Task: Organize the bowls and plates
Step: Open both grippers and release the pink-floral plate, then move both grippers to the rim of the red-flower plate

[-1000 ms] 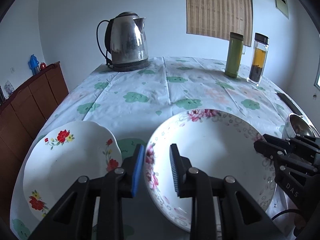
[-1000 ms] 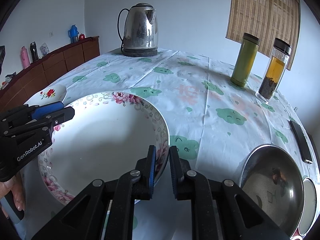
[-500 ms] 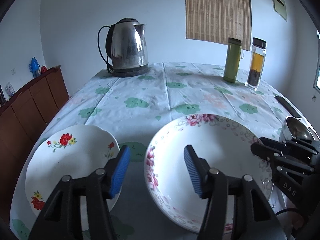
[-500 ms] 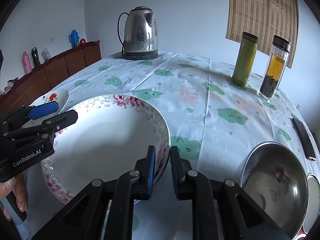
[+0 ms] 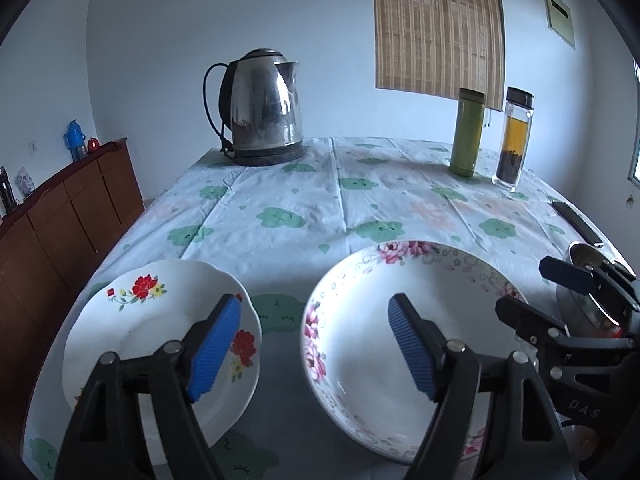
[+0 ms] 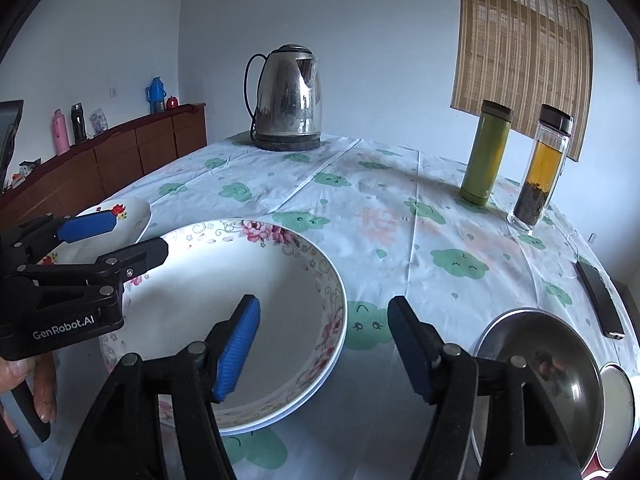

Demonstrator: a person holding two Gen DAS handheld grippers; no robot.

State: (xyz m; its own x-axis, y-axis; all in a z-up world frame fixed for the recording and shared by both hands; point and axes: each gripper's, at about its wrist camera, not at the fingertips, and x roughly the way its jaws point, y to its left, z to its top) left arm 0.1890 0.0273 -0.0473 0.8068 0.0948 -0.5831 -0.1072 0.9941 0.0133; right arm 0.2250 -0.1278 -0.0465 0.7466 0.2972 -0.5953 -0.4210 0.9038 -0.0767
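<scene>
Left wrist view: your left gripper [image 5: 314, 346] was nearly clenched on the near-left rim of the large floral bowl [image 5: 408, 320] a second ago; its jaws are now opening, pads off the rim, released. The rim sits between the two ribbed blue pads [image 5: 216, 350], touching neither. The bowl is glossy white ceramic, wide and shallow, with pink roses along its edge. Left of it, apart, lies a scalloped white plate [image 5: 132, 320] with red flowers, partly under the left finger. Both rest on the counter [image 5: 304, 200], covered with a creased white cloth printed with green clouds.

Right wrist view: your right gripper [image 6: 324, 344] was clamped on the bowl's [image 6: 224, 288] right rim half a second ago; its jaws are opening too, and the rim stands between them unpinched. The bowl appears to rest on a second dish, judging by a doubled edge, though this is hard to confirm. A round steel lid [image 6: 536, 364] lies just right of the gripper. The plate [image 6: 128, 210] shows behind the left gripper [image 6: 120, 236].
</scene>
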